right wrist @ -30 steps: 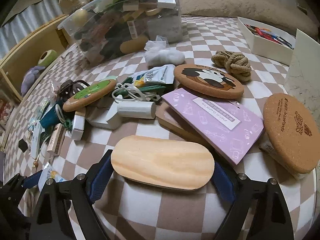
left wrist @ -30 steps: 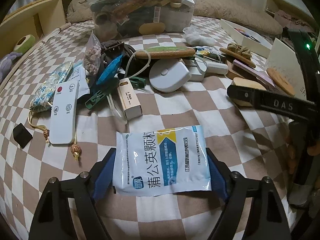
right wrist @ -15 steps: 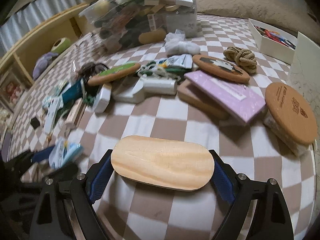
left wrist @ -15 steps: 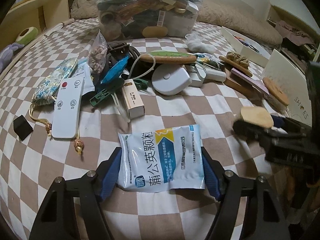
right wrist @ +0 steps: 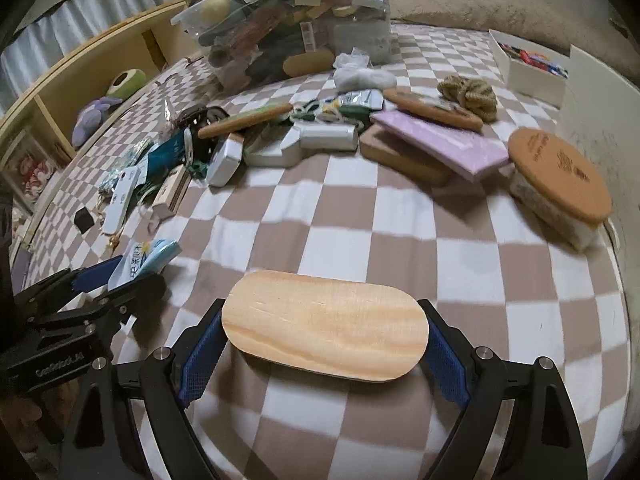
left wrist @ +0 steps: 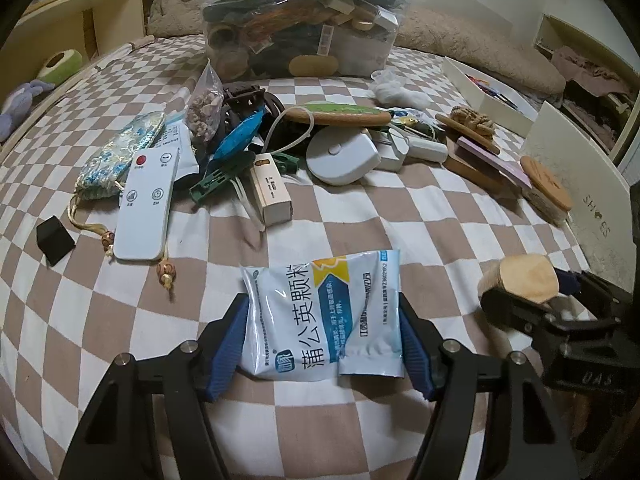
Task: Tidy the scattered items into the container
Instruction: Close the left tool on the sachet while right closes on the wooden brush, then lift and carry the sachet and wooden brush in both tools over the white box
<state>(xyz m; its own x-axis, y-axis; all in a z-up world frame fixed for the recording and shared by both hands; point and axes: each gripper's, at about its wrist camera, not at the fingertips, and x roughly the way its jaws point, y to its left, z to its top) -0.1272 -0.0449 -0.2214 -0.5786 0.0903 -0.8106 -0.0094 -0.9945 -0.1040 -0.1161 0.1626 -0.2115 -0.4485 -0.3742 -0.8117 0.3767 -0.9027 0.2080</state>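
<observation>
Both hands loaded, so I judge this the carry step; my left gripper (left wrist: 322, 334) is clamped on the sachet (left wrist: 324, 320), pinched by its side edges between the blue pads, held just above the bed; my right gripper (right wrist: 325, 344) is clenched on the wooden oval (right wrist: 325, 323), gripped end to end, also lifted off the cloth; the two grippers sit side by side, near each other but apart; the bin (left wrist: 298, 26), clear plastic and already heaped past its rim, stands at the far side beyond the scatter; next I'd say both loads must go up and over that pile, high enough to clear the remote (left wrist: 146, 204), the white puck (left wrist: 342, 155) and the cork coasters, then be let go one at a time onto a stack that looks ready to spill; surface is a brown-and-white checked bedspread (left wrist: 360, 220), soft and rumpled; wooden shelving at left, a fuzzy beige cushion behind, a white box at right.
</observation>
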